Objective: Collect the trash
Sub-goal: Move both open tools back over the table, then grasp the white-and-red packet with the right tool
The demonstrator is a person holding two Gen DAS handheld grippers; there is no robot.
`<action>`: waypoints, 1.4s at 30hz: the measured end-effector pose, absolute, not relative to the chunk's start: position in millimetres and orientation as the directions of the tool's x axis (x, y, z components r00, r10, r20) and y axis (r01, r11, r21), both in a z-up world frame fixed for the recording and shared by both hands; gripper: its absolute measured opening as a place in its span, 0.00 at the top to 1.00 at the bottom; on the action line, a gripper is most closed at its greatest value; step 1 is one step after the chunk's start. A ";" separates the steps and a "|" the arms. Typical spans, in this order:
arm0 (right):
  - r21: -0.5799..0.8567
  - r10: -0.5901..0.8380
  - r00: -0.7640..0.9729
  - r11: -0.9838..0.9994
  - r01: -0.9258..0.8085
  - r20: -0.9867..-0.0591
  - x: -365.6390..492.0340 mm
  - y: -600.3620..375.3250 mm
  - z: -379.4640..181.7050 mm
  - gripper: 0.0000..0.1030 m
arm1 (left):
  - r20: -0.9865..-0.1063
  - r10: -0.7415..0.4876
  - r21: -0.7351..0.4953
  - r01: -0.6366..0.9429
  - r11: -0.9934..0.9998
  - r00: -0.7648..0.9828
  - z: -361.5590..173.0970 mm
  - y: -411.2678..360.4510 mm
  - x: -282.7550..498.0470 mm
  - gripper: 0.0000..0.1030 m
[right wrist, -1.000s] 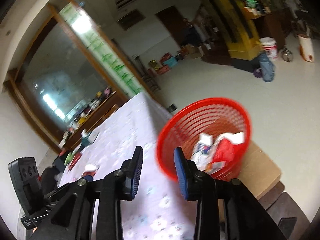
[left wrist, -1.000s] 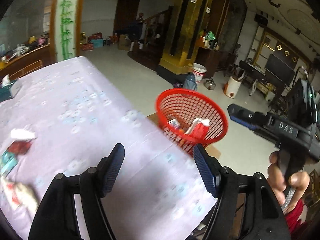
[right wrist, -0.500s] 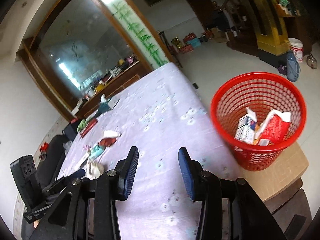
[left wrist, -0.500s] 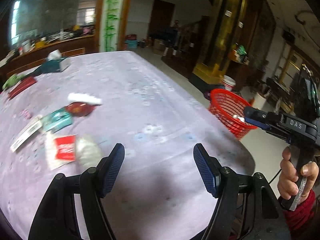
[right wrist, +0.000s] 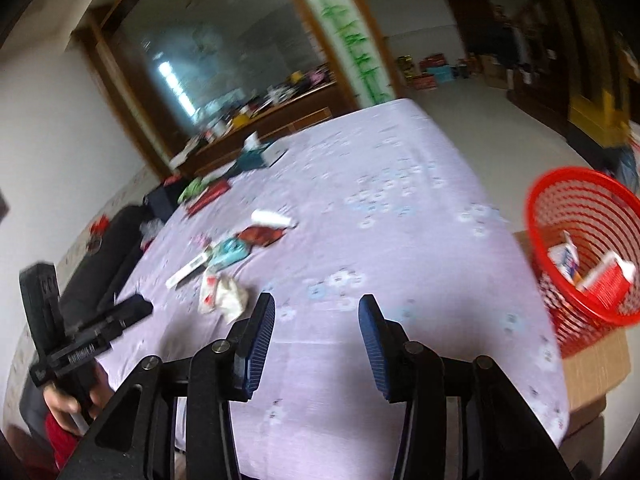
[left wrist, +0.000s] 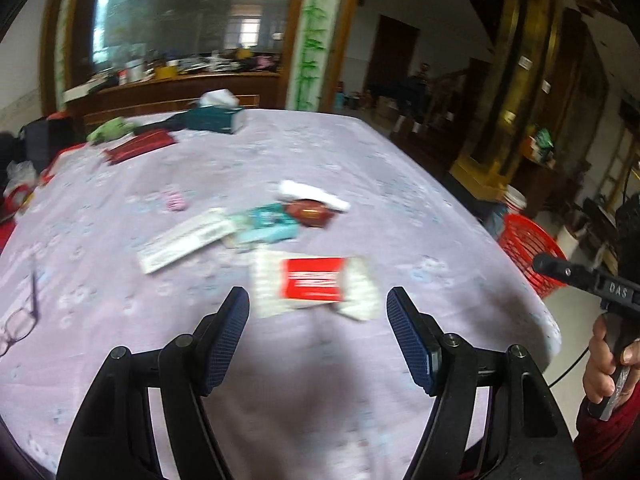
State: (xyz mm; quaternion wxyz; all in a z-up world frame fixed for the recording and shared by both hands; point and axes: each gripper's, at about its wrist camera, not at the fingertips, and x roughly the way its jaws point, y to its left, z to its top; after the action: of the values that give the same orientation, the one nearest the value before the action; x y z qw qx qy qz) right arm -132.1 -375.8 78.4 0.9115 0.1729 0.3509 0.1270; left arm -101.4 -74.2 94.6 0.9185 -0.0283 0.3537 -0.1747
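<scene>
Trash on table: five loose pieces lie in one cluster on the lilac flower-print tablecloth (left wrist: 400, 208) — a crumpled white-and-red wrapper (left wrist: 316, 285), a flat white carton strip (left wrist: 186, 239), a teal packet (left wrist: 268, 226), a dark red foil wrapper (left wrist: 311, 213) and a white crumpled tissue (left wrist: 312, 195).
Trash position: the white-and-red wrapper lies nearest the left gripper, just ahead of its fingertips; the other four sit beyond it, touching or overlapping.
Basket: one red plastic mesh basket (right wrist: 588, 240) stands on a cardboard box (right wrist: 596, 364) off the table's right edge, holding at least two cartons.
Left gripper (left wrist: 318, 308): blue-padded fingers spread wide, nothing between them, above the cloth.
Right gripper (right wrist: 316, 316): fingers apart, empty, above bare cloth, well apart from the cluster.
Hands: two, each gripping a black handle; the right hand (left wrist: 610, 360) wears a red sleeve.
Other items: one teal tissue box (left wrist: 214, 118), one flat dark red box (left wrist: 138, 147), one green cloth (left wrist: 110, 130), at the far end.
Left view only: one pair of spectacles (left wrist: 18, 320) near the left table edge.
Right view only: the basket's contents and the box beneath it.
</scene>
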 end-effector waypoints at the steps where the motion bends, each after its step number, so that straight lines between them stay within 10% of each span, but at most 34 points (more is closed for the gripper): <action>1: 0.396 0.365 0.709 0.909 -0.131 -0.604 -126.6 -366.7 78.5 0.53 | -0.641 -0.327 -0.175 0.282 0.943 0.695 93.7 -65.1 -101.0 0.32; 28: 0.247 0.456 0.378 0.839 -0.485 -0.806 5.2 -179.7 18.2 0.38 | -0.683 -0.345 -0.319 0.162 0.934 0.644 81.3 44.3 -22.8 0.26; 32: 0.198 0.424 0.351 0.826 -0.529 -0.835 -14.3 -166.1 14.2 0.60 | -0.686 -0.359 -0.336 0.162 0.928 0.633 75.0 44.0 -2.7 0.25; 42: 0.293 0.498 0.368 0.823 -0.488 -0.785 -42.0 -179.3 19.6 0.73 | -0.748 -0.320 -0.306 0.124 0.944 0.582 47.7 32.0 62.9 0.25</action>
State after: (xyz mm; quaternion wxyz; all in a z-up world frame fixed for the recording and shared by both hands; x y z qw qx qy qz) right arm -42.0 -179.3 19.6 0.8271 0.0053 0.4767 0.2978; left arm 62.9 32.0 47.7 0.8823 -0.1110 0.4398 -0.1257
